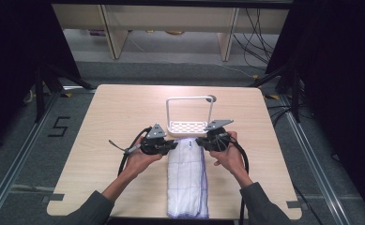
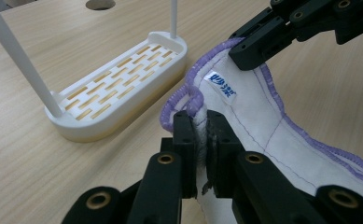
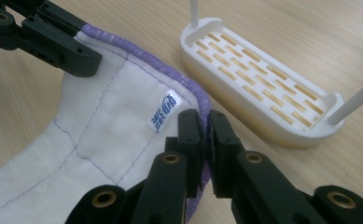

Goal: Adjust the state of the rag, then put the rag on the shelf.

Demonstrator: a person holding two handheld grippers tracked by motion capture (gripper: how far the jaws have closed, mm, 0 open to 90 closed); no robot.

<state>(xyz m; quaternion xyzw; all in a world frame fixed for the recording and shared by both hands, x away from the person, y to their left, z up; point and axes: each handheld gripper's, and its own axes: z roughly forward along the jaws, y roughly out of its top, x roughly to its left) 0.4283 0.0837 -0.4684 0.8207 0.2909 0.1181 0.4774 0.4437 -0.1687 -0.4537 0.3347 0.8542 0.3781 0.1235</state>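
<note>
I have the left claw [image 2: 198,135] clamped on one far corner of the folded white cloth [image 1: 186,180], and the right claw [image 3: 205,135] clamped on the other far corner, by the small label [image 3: 164,116]. The cloth runs from the worktop's [image 1: 114,108] near edge up its middle, its gripped end just short of the white slotted rack [image 1: 187,125].
</note>
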